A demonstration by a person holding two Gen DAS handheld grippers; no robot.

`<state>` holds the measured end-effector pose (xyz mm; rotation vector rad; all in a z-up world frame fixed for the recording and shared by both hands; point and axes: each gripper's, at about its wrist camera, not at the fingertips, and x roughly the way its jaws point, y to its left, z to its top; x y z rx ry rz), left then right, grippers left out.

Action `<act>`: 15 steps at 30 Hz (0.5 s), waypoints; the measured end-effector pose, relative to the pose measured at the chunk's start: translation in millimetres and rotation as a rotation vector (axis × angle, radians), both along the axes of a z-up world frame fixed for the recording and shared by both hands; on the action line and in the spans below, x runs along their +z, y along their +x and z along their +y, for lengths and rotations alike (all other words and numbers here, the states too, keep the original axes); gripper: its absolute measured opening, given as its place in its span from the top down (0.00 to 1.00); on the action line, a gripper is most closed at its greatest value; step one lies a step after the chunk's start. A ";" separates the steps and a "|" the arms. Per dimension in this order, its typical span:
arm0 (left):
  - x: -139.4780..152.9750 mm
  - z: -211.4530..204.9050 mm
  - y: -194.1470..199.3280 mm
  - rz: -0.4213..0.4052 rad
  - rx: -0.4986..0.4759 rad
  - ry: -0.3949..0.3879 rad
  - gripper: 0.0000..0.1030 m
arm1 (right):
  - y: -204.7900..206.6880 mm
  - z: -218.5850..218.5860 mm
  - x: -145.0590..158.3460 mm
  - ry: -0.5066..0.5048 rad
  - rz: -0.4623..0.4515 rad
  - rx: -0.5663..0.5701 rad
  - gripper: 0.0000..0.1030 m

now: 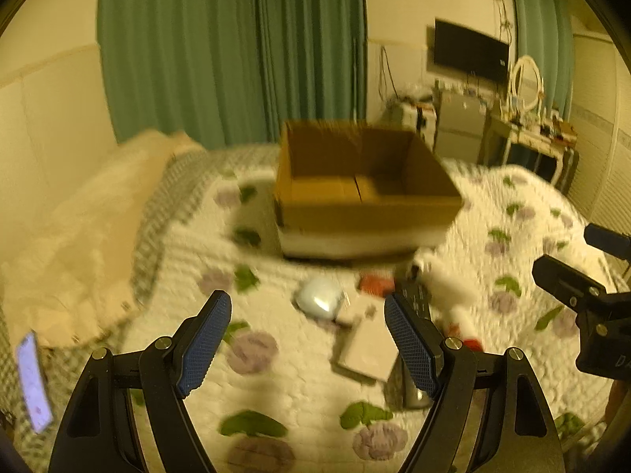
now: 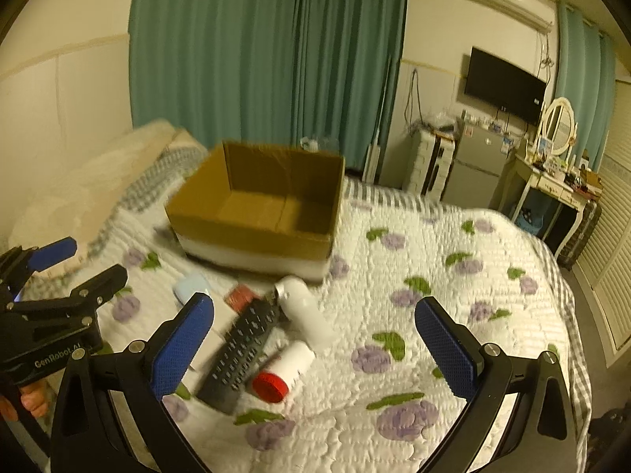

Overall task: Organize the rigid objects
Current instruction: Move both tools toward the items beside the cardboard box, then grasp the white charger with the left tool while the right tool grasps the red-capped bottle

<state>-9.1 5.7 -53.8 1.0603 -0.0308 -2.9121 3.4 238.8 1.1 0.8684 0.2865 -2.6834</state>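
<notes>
Low in the frame, my right hand-held gripper [image 2: 314,333] and my left hand-held gripper [image 1: 307,339] are both wide open, holding nothing. Mid-frame on the bed [image 2: 453,295] lie a black remote [image 2: 240,351], a white bottle [image 2: 305,315] and a red-capped bottle [image 2: 284,370]. Farther up sits an open brown box [image 2: 256,213].

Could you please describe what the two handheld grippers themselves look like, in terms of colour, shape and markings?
Both the left gripper and the right gripper have glossy black frames with triangular cut-outs and round silver bolts. Their fingers carry blue pads with a fine dotted texture. Seen from the right wrist, the left gripper's body bears white "GenRobot.AI" lettering. No cables or sleeves are visible.
</notes>
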 end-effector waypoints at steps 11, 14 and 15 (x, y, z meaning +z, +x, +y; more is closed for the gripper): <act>-74.4 24.7 -29.2 -0.196 -0.105 0.016 0.22 | -25.1 -1.5 -49.0 0.041 -0.139 -0.006 0.04; -84.0 29.8 -37.5 -0.221 -0.134 -0.001 0.22 | -30.1 -5.1 -54.8 0.047 -0.158 -0.004 0.04; -85.3 30.3 -38.8 -0.223 -0.143 -0.004 0.22 | -31.5 -6.0 -56.8 0.049 -0.164 -0.004 0.04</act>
